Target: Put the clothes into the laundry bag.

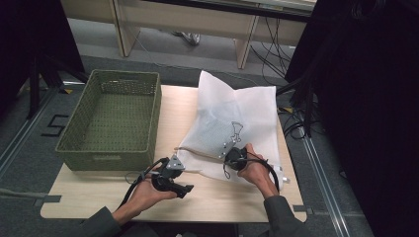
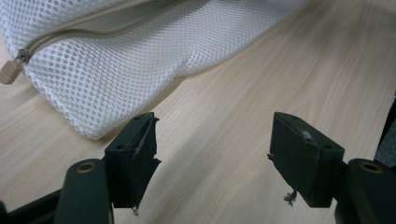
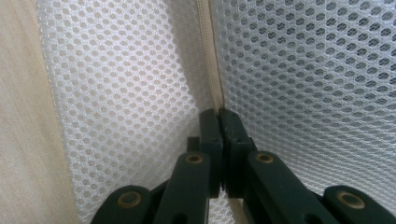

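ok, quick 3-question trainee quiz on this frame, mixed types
1. True or false: the left gripper has its fingers apart with nothing between them.
2. What do the right gripper's fingers pinch? A) the basket's rim B) the mesh bag at its zipper C) a cable
3. Fill in: the green basket sits on the table to the ____ of the mesh bag in the high view.

Key:
1. True. Bare table shows between them; the bag lies just ahead.
2. B. The fingers are shut on the zipper seam.
3. Left.
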Tool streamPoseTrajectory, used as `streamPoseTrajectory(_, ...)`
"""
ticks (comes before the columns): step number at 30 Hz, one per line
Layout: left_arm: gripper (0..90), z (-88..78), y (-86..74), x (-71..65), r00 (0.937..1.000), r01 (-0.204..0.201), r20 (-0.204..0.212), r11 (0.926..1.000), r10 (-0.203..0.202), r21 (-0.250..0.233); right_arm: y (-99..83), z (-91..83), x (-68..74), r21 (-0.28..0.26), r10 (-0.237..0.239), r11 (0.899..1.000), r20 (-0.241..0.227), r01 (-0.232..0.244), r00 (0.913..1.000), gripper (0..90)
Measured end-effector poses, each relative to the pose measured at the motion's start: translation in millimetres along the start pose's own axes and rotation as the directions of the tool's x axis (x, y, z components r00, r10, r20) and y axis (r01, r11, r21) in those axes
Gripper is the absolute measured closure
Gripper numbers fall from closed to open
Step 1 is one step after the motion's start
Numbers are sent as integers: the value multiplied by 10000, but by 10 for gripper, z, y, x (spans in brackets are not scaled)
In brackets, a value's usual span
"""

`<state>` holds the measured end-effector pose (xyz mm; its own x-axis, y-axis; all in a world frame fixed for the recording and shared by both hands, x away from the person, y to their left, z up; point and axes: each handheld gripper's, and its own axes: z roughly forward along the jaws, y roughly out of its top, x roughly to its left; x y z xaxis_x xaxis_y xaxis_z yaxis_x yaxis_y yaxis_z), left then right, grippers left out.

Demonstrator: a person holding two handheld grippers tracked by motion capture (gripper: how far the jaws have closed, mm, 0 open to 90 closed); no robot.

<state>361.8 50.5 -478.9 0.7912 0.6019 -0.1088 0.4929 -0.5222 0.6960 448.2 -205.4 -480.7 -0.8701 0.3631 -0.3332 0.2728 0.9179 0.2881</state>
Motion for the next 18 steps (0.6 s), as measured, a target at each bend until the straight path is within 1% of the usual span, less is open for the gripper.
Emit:
streamPoseTrajectory(1, 310, -6, 1, 1, 10000, -82, 22, 10000, 82, 32, -7, -1, -2, -48, -28, 10000, 9, 28, 10000, 888)
streamPoseTrajectory(2, 308, -7, -1, -2, 10000, -80, 35, 10000, 80, -8, -13, -1, -1, -80, 5, 10000, 21, -5, 10000, 871)
streamPoseTrajectory(3, 308, -13, -1, -1, 9999, -113, 11, 9999, 113, -11, -23, -9, 1, -68, 124, 9999, -114, -124, 9999, 847)
streamPoseTrajectory(4, 307, -16, -2, -2, 10000, -35, 38, 10000, 35, -43, -25, -18, 4, -137, 204, 9997, -156, -206, 9997, 828)
streamPoseTrajectory(6, 305, -35, -2, -8, 10000, 20, 85, 9999, -19, -102, -28, -48, 8, -222, 215, 9995, -126, -217, 9997, 830)
streamPoseTrajectory(7, 305, -44, -1, -4, 10000, -53, 41, 9999, 54, -156, -32, -61, 7, -259, 279, 9993, -138, -283, 9995, 829)
streamPoseTrajectory(8, 304, -54, -4, -14, 9999, 120, 52, 9998, -119, -178, -38, -81, 5, -316, 352, 9989, -181, -357, 9992, 823)
streamPoseTrajectory(10, 300, -76, -12, -17, 9998, 160, 144, 9997, -157, -190, -55, -121, 7, -496, 584, 9970, -233, -595, 9980, 788)
streamPoseTrajectory(11, 298, -91, -18, -19, 9998, 129, 155, 9997, -126, -193, -63, -149, 9, -656, 694, 9953, -211, -707, 9974, 769)
streamPoseTrajectory(12, 297, -102, -24, -26, 9996, 196, 182, 9995, -192, -231, -69, -179, 7, -788, 763, 9939, -202, -776, 9969, 741)
streamPoseTrajectory(13, 296, -122, -33, -33, 9996, 204, 188, 9995, -199, -242, -74, -210, 21, -887, 948, 9914, -195, -962, 9953, 726)
streamPoseTrajectory(14, 295, -143, -40, -30, 9998, 33, 205, 9997, -28, -258, -82, -245, 29, -1051, 1047, 9887, -237, -1066, 9942, 711)
streamPoseTrajectory(15, 295, -166, -52, -39, 9997, 102, 232, 9996, -96, -272, -91, -274, 38, -1187, 1206, 9852, -317, -1236, 9922, 691)
streamPoseTrajectory(17, 294, -203, -74, -40, 9995, 211, 245, 9988, -201, -431, -117, -315, 47, -1522, 1369, 9784, -292, -1398, 9902, 660)
streamPoseTrajectory(18, 292, -228, -79, -35, 9997, 138, 227, 9989, -127, -451, -132, -330, 43, -1669, 1344, 9764, -280, -1372, 9905, 641)
